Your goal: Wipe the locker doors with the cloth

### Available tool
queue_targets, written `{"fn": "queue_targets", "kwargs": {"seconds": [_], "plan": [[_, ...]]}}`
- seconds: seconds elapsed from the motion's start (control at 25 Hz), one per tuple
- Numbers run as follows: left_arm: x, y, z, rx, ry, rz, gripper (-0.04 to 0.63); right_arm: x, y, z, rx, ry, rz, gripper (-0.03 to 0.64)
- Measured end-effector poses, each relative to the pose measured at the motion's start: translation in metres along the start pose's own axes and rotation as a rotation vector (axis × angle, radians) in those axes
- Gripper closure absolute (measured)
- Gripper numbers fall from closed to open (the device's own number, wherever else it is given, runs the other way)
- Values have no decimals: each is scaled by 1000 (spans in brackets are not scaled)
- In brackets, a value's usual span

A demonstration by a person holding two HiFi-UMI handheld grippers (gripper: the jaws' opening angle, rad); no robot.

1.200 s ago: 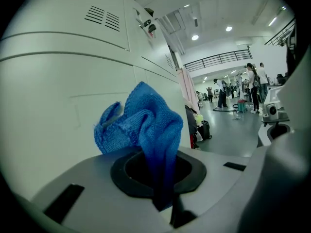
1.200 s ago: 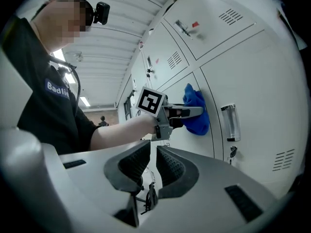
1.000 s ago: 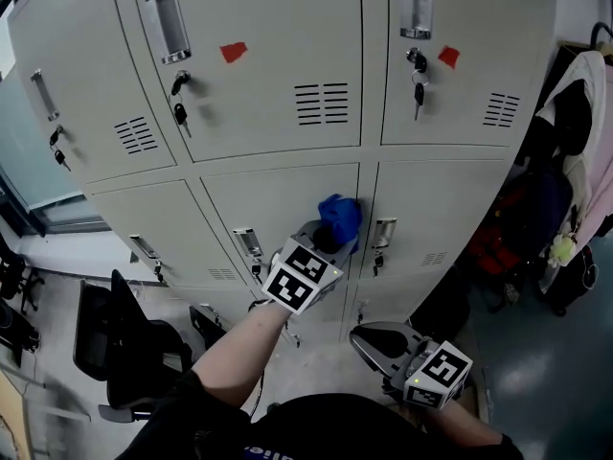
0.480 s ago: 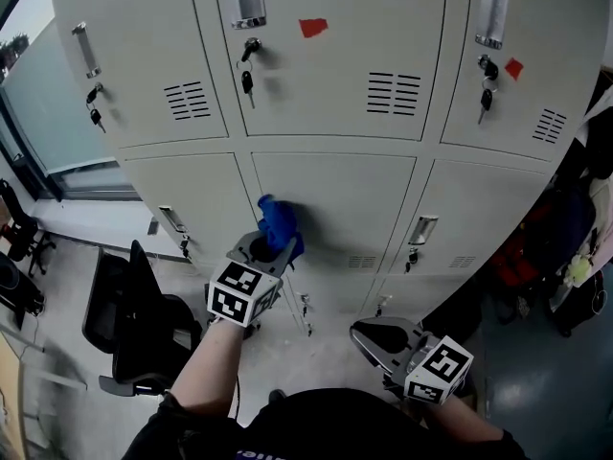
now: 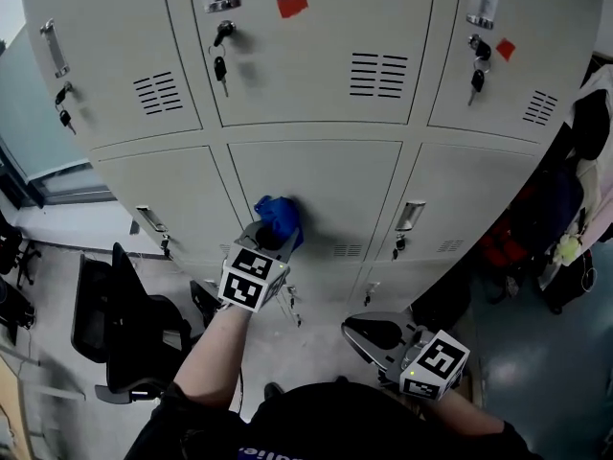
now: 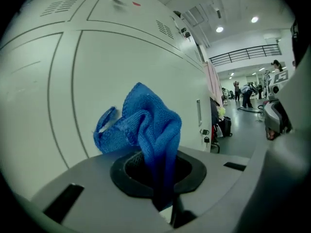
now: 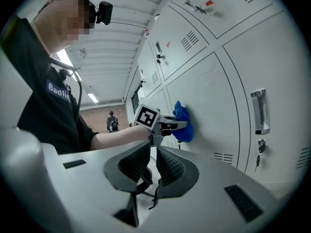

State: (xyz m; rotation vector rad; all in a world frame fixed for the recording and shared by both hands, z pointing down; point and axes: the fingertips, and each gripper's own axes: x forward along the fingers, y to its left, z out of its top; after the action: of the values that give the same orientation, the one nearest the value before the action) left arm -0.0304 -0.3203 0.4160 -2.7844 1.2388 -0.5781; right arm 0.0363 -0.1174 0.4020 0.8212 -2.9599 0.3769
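Observation:
The blue cloth (image 5: pixel 278 216) is bunched between the jaws of my left gripper (image 5: pixel 271 233) and pressed against the lower middle locker door (image 5: pixel 335 175), near that door's left side. In the left gripper view the cloth (image 6: pixel 146 125) sticks out of the left gripper (image 6: pixel 160 178) and meets the grey door (image 6: pixel 97 67). My right gripper (image 5: pixel 369 333) hangs low, away from the lockers, jaws together and holding nothing. The right gripper view looks past the right gripper (image 7: pixel 151 164) to the cloth (image 7: pixel 182 123) on the door (image 7: pixel 214 101).
Grey lockers in two rows have handles (image 5: pixel 409 216), keys hanging in locks (image 5: pixel 220 65) and red tags (image 5: pixel 292 7). A black office chair (image 5: pixel 120 329) stands on the floor at the lower left. Coats and bags (image 5: pixel 575 190) hang at the right.
My left gripper carried the cloth leftward across the lower middle door, from its right edge to its left side. The right gripper has stayed low and shut.

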Motion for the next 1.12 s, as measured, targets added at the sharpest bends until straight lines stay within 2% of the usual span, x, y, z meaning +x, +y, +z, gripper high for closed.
{"fn": "queue_targets", "kwargs": {"seconds": [0.4, 0.68, 0.88, 1.12], "plan": [[66, -86, 29, 55, -15, -177, 540, -45, -34, -6, 38, -20, -106, 577], [103, -137, 33, 97, 6, -263, 540, -57, -48, -5, 54, -39, -103, 577], [104, -139, 11, 108, 40, -242, 540, -48, -48, -3, 42, -36, -65, 578], [49, -82, -31, 39, 37, -60, 540, -35, -46, 3, 22, -40, -37, 578]]}}
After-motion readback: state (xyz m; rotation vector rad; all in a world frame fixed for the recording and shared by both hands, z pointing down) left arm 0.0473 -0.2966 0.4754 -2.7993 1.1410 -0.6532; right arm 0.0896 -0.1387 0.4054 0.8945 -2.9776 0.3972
